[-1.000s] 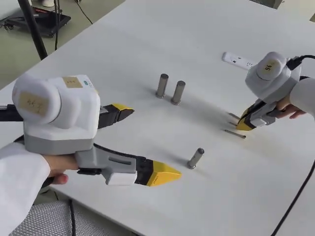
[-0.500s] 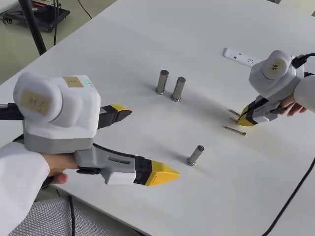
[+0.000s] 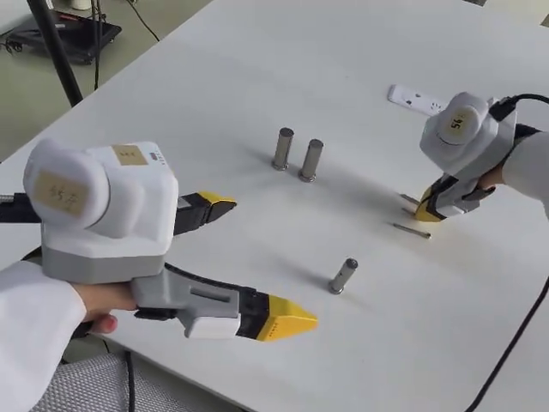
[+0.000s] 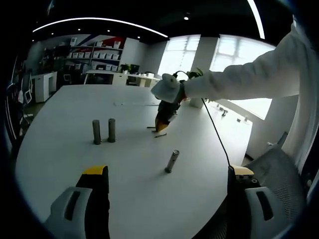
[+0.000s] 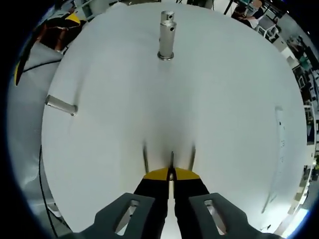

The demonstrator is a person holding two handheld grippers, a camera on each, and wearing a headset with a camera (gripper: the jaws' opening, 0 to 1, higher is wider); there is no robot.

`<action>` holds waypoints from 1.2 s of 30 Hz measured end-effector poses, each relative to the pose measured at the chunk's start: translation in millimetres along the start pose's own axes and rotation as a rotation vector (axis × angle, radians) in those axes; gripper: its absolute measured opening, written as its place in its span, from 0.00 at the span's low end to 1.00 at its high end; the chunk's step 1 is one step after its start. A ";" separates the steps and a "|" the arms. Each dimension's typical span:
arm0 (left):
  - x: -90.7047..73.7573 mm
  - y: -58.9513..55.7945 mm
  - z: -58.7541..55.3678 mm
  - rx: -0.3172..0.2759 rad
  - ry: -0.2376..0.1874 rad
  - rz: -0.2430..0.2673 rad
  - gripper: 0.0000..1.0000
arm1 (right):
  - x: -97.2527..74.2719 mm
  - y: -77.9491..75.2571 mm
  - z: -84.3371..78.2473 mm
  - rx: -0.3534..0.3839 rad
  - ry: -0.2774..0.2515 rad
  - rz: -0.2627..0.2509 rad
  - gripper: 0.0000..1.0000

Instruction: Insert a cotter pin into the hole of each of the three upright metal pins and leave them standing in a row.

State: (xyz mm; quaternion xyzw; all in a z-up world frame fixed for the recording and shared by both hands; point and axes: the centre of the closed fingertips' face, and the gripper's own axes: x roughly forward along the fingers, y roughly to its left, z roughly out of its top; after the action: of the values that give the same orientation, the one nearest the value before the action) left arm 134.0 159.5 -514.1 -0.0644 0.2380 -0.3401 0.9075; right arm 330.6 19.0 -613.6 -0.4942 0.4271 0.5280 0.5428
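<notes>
While the left gripper hovers spread wide, the right gripper tips down, pinching a cotter pin.

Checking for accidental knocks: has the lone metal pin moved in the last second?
No. The lone metal pin sits just as far from the upright pair as before.

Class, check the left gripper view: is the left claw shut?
No: the left claw is open, its two jaws standing wide apart with the table showing between them.
</notes>
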 end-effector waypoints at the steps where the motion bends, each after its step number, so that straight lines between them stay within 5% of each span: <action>1: -0.3 0.4 -0.3 0.001 0.002 0.003 0.97 | 0.0 0.1 -0.2 -0.002 0.003 -0.001 0.00; 3: -1.0 1.1 -1.3 0.002 0.008 0.008 0.94 | 1.0 -3.1 -3.0 0.000 0.004 -0.003 0.00; 6: -1.8 1.4 -0.5 -0.001 -0.001 0.013 0.94 | 0.8 -3.1 -2.9 0.104 -0.011 -0.007 0.00; 21: -0.6 4.6 -1.5 -0.014 -0.004 0.025 0.90 | -24.1 0.5 -11.2 0.083 -0.070 -0.085 0.00; 32: 2.1 -2.7 4.5 0.019 0.005 0.008 0.89 | -64.7 29.1 -9.9 0.110 -0.229 -0.149 0.00; 36: 2.9 -5.3 5.8 0.022 0.012 -0.001 0.87 | -78.1 50.5 -7.4 0.091 -0.281 -0.166 0.00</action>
State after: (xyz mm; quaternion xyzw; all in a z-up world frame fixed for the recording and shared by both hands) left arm 135.6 153.3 -508.7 -0.0526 0.2394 -0.3436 0.9065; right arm 274.8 -2.4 -542.0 -0.4240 0.3282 0.5252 0.6608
